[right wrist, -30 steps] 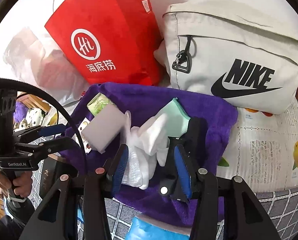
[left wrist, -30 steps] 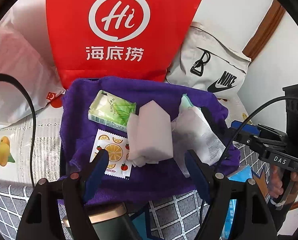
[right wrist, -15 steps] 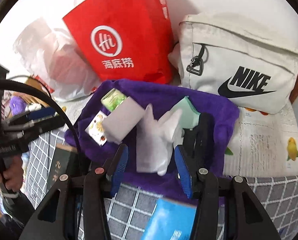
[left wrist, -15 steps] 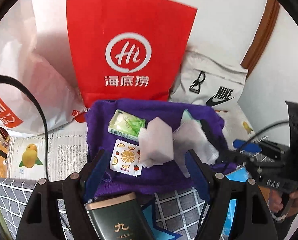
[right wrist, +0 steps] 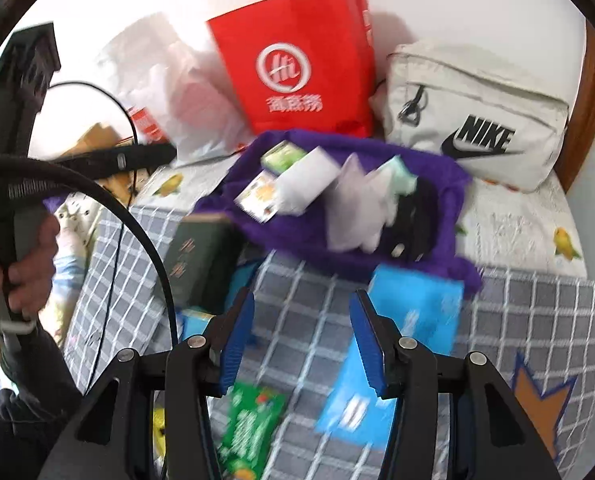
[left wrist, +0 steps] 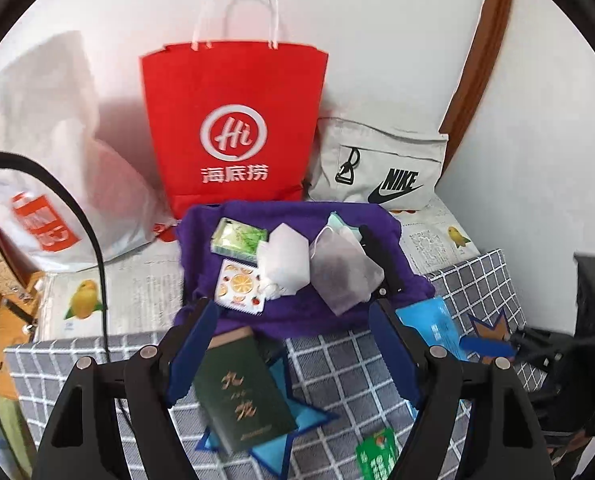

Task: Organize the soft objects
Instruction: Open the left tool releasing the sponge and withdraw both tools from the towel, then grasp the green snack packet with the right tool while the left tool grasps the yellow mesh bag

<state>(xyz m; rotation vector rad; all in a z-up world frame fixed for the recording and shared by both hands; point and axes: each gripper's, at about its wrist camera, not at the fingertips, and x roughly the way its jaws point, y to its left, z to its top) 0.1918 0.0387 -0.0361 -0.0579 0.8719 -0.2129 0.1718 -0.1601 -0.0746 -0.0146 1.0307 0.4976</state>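
Observation:
A purple towel (left wrist: pixel 289 322) (right wrist: pixel 297 236) lies on the table with soft items on it: a green tissue pack (left wrist: pixel 239 237), an orange-print sachet (left wrist: pixel 239 288), a white sponge block (left wrist: pixel 287 262) (right wrist: pixel 307 182), a translucent white pouch (left wrist: pixel 343 270) (right wrist: pixel 353 212) and a black object (left wrist: pixel 379 254) (right wrist: pixel 411 220). My left gripper (left wrist: pixel 293 332) is open and empty at the towel's near edge, above a dark green box (left wrist: pixel 243 394). My right gripper (right wrist: pixel 303 338) is open and empty over the checked cloth, short of the towel.
A red paper bag (left wrist: pixel 233 128), a beige Nike bag (left wrist: pixel 381 166) and a white plastic bag (left wrist: pixel 53 152) stand at the back against the wall. A blue pack (right wrist: pixel 393 344), a green pack (right wrist: pixel 251 426) and the green box (right wrist: pixel 201 264) lie on the grey checked cloth (left wrist: pixel 337 376).
Both grippers have pulled back and up from the towel. The right gripper has let go of the white pouch, which now lies on the towel.

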